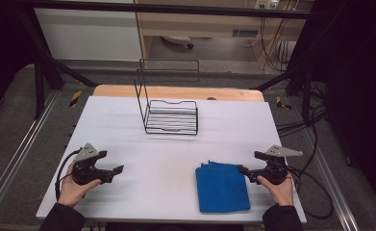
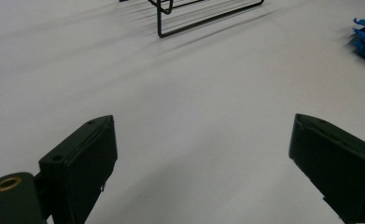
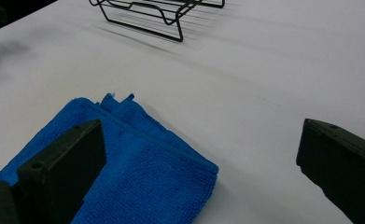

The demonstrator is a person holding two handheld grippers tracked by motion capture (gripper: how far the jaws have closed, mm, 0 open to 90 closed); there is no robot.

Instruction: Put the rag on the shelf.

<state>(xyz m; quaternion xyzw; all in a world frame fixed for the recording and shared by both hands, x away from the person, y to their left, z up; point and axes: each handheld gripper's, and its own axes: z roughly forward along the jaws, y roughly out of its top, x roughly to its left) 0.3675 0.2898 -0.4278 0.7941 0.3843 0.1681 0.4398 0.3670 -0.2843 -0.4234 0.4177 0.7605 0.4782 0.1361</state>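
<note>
Blue microfibre cloth, folded into a rectangle, lay flat on the white table at about 5 o'clock from the table's centre, near the person's edge. In the right gripper view the cloth showed several stacked layers with a loose corner pointing toward the far side, so a grip would have to take all layers at once.

The table was the largest item and carried everything else. The black wire rack stood at 12 o'clock from the table's centre, well apart from the cloth, with its tall back frame upright and its slatted shelf facing the person; judged from this layout, it was placed as the receiving station.

The right gripper was held just beside the cloth's right edge, at 3 o'clock from it, jaws spread wide with nothing between them, which suited a first approach. The left gripper rested at 8 o'clock from the table's centre, well apart from the cloth, jaws likewise spread and empty over bare table, probably standing by.
</note>
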